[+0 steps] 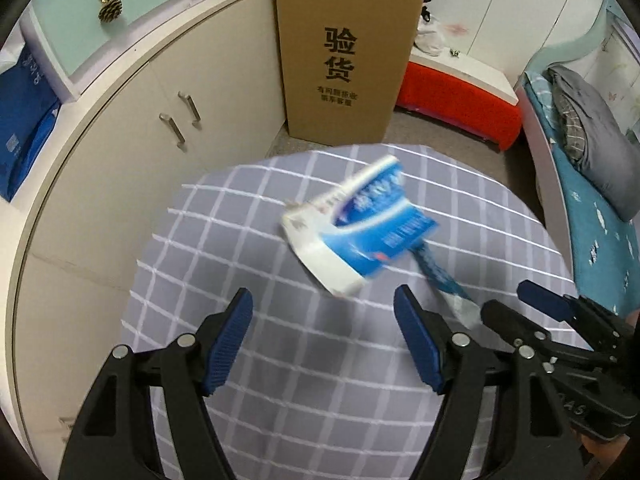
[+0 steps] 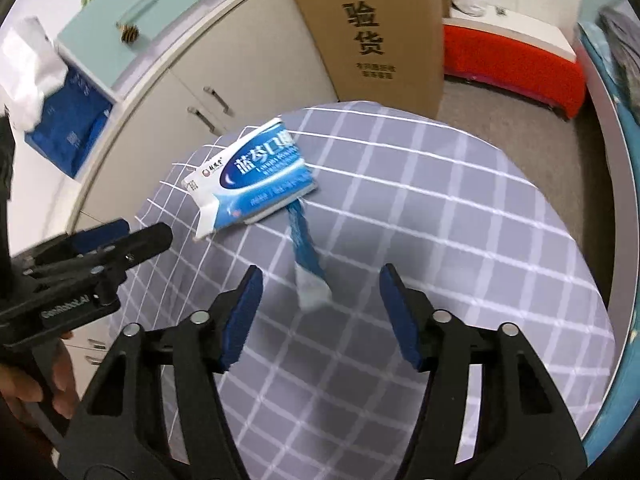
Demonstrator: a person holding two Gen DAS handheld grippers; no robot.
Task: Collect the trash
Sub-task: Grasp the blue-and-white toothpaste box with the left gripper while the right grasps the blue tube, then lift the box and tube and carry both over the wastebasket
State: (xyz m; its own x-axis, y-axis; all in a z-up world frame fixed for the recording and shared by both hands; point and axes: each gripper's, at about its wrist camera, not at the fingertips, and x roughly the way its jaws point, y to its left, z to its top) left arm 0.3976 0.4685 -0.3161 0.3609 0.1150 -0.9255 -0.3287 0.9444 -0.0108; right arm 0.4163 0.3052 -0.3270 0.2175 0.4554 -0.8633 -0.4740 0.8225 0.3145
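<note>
Both hand-held grippers, left (image 1: 323,338) and right (image 2: 320,312), spread apart, empty. Blue box (image 2: 250,178) and wrapper strip (image 2: 306,260) lie on checked bench (image 2: 460,216). Risk: thin strip slips between pads; the light box skids off the edge.

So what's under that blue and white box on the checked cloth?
One end of a blue wrapper strip runs under the box; its other end lies free on the checked cloth. Anything else beneath is hidden.

Blue box (image 2: 256,180), wrapper (image 2: 308,268), checked cloth (image 2: 460,220)
</note>
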